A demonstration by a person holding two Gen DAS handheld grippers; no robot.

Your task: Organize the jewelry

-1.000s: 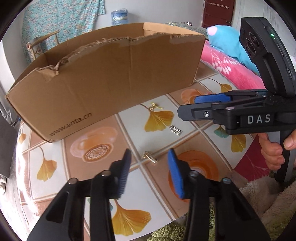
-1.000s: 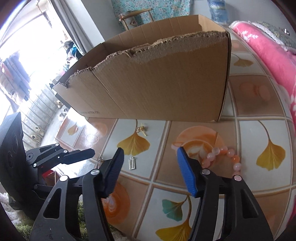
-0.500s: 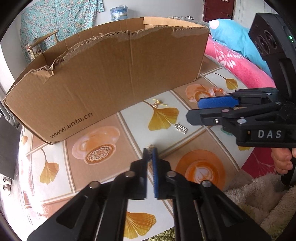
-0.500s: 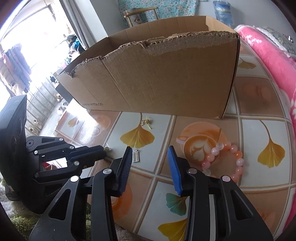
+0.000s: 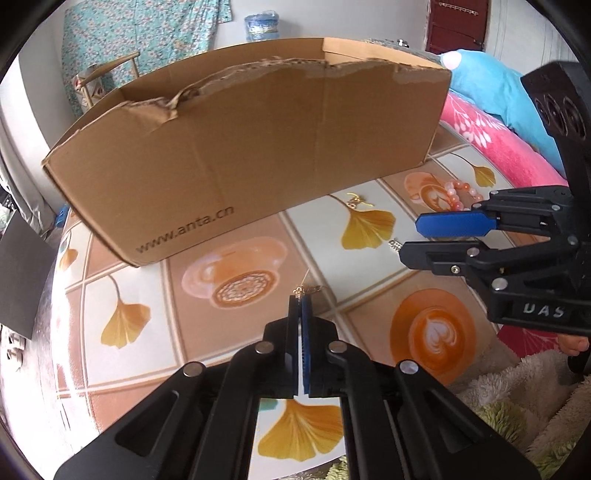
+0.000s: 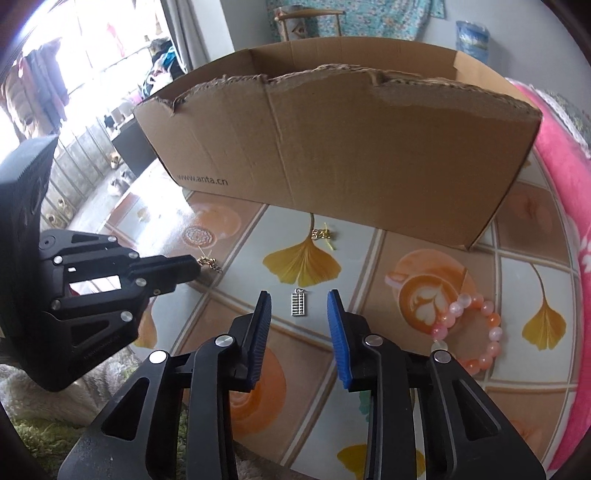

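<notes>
Since a second back the left gripper (image 5: pixel 300 301) had clamped shut on the gold charm (image 5: pixel 308 290) before the box (image 5: pixel 258 155); right gripper (image 6: pixel 299 306) was closing around the silver charm (image 6: pixel 299 302), pads not yet touching, likely to box both

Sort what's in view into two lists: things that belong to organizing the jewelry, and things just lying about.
Belongs to the job:
- gold charm, pinched by the left gripper
- silver charm, between the closing right gripper jaws, untouched
- gold trinket
- pink bead bracelet
- cardboard box

Lying about:
- pink blanket
- blue cushion
- chair
</notes>
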